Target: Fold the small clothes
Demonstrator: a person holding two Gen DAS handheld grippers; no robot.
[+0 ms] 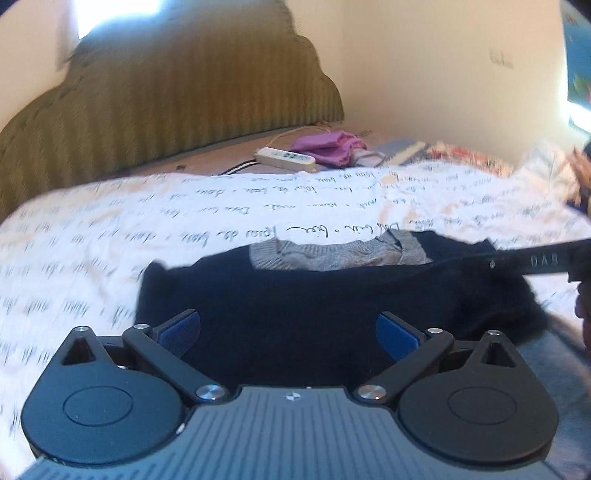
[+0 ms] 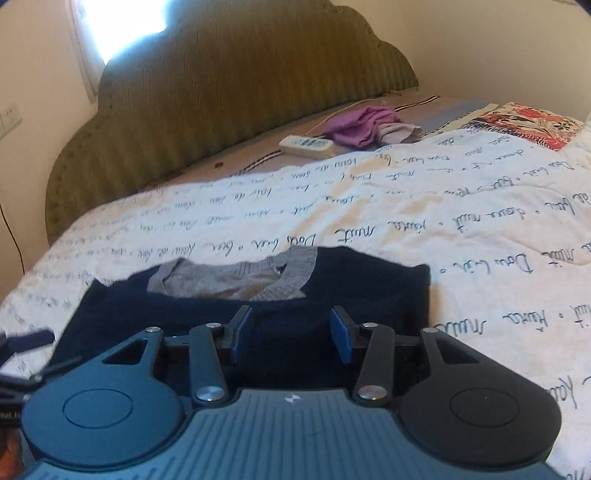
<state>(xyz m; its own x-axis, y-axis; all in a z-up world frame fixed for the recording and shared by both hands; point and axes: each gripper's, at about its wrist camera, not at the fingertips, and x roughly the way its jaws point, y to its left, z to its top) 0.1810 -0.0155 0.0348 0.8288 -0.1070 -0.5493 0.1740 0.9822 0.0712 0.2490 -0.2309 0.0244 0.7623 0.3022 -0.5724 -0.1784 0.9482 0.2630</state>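
Observation:
A small navy sweater (image 1: 332, 295) with a grey knit collar (image 1: 332, 253) lies flat on the white script-printed bedspread (image 1: 110, 229). My left gripper (image 1: 288, 332) hovers over its near edge, open wide, with nothing between the blue pads (image 1: 181, 330). In the right wrist view the same sweater (image 2: 369, 291) and its collar (image 2: 236, 277) sit just ahead of my right gripper (image 2: 290, 339). It is open with a narrower gap, and the pads (image 2: 341, 338) press on nothing. A black part of the other gripper (image 1: 535, 262) crosses the sweater's right end.
A green padded headboard (image 2: 240, 92) stands behind the bed. A white power strip (image 2: 306, 146) and a purple cloth (image 2: 358, 125) lie near it, with a floral cushion (image 2: 532, 123) at the far right. A bright window (image 2: 122, 26) is at top left.

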